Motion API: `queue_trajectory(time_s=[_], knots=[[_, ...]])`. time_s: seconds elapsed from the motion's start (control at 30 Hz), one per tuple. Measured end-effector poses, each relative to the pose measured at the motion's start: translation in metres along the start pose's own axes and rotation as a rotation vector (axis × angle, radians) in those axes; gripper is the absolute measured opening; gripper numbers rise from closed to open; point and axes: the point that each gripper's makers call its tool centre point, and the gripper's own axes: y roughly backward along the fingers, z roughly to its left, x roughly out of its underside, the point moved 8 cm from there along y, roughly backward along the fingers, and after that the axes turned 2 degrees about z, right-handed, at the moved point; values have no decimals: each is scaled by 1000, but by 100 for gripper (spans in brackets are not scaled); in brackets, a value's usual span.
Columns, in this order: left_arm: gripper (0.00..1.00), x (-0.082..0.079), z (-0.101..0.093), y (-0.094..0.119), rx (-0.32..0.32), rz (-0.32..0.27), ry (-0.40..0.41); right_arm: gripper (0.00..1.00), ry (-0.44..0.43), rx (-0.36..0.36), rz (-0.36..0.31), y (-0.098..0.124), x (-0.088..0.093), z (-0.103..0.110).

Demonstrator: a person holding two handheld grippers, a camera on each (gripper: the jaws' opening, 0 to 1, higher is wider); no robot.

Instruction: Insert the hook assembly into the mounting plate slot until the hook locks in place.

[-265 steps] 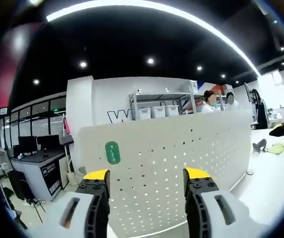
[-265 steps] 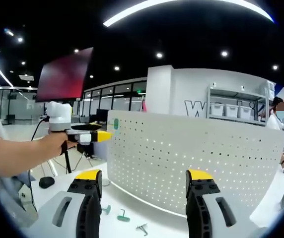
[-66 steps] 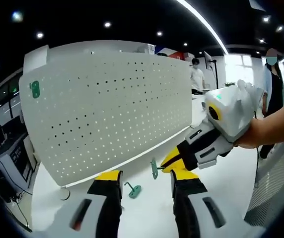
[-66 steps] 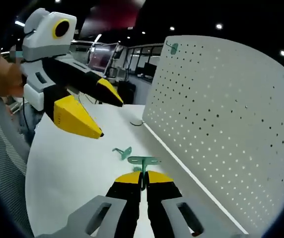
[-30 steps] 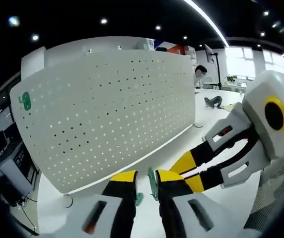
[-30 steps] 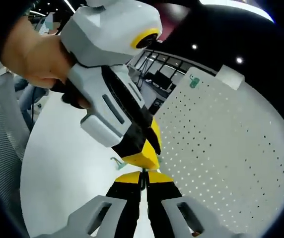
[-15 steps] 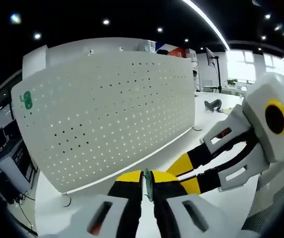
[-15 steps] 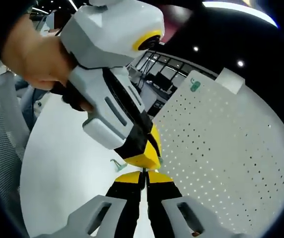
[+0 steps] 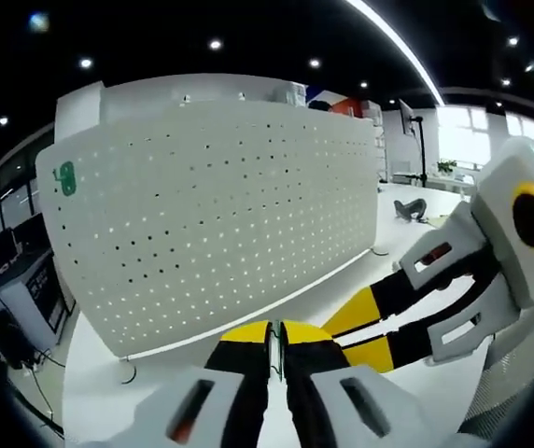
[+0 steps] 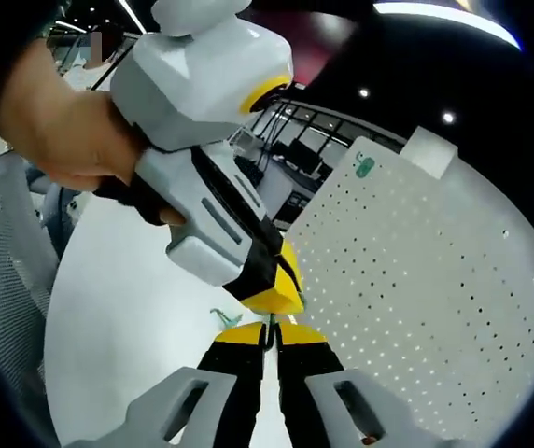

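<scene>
Insertion is not yet done: the pegboard (image 9: pixel 211 205) stands ahead of both grippers, untouched, one green hook (image 10: pixel 365 166) already mounted at its upper corner. The left gripper (image 9: pixel 275 332) is closed on a thin green hook (image 9: pixel 275 347); the right gripper (image 10: pixel 268 333) is pinched on it too, tips meeting. Another hook (image 10: pixel 227 318) lies just beyond them.
</scene>
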Motion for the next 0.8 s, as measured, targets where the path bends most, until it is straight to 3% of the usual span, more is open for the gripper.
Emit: queue_trajectory(time_s=[0.47, 0.63, 0.73, 0.8], knots=[[4, -1, 16, 7, -32, -101, 151, 6, -270, 3, -62, 10, 4, -9], [4, 0, 17, 8, -6, -167, 266, 6, -363, -4, -99, 12, 2, -12], [4, 1, 18, 9, 5, -198, 305, 7, -476, -26, -146, 12, -1, -14], [4, 1, 19, 10, 7, -208, 323, 7, -485, -19, -150, 12, -1, -17]])
